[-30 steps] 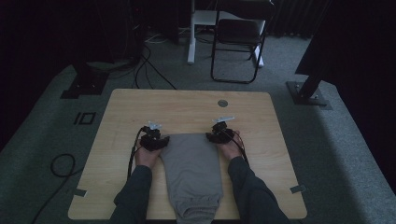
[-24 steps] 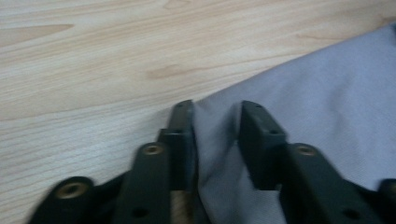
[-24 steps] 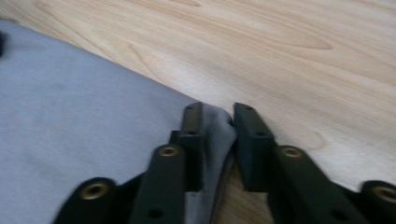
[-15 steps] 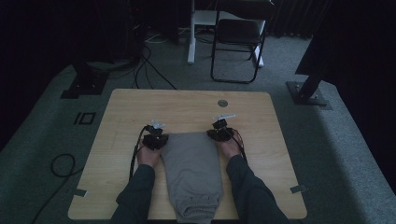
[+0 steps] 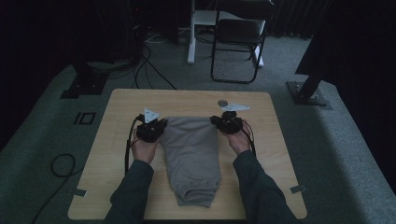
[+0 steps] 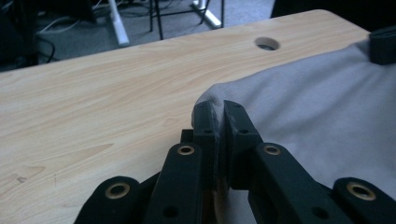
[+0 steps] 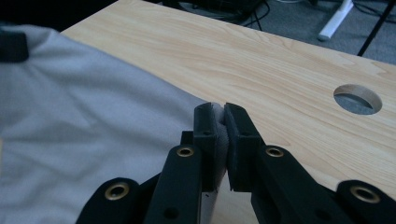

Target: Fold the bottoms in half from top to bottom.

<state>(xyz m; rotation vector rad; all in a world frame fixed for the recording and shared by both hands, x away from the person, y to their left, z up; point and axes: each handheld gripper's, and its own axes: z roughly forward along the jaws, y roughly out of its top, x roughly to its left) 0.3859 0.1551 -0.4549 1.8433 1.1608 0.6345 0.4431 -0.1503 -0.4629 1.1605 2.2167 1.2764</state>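
A grey folded garment [image 5: 194, 154] lies lengthwise on the wooden table [image 5: 116, 116], its far edge stretched between my two grippers. My left gripper [image 5: 159, 124] is shut on the garment's far left corner; in the left gripper view its jaws pinch a fold of the grey cloth [image 6: 303, 107] at the left gripper's tip [image 6: 222, 109]. My right gripper [image 5: 217, 120] is shut on the far right corner, and in the right gripper view cloth [image 7: 84, 116] sits pinched at the right gripper's tip [image 7: 222, 112]. The other gripper's black jaw [image 6: 383, 44] shows across the cloth.
A round cable hole [image 5: 222, 102] lies in the table just beyond the right gripper, also seen as the hole [image 7: 357, 99] and the hole [image 6: 267, 44]. A black folding chair [image 5: 238, 37] and a white table leg [image 5: 190, 32] stand on the carpet beyond. Cables [image 5: 60, 163] trail at left.
Both grippers have slid away from me toward the table's far side, dragging the garment's far edge with them; the cloth now lies longer and flatter.
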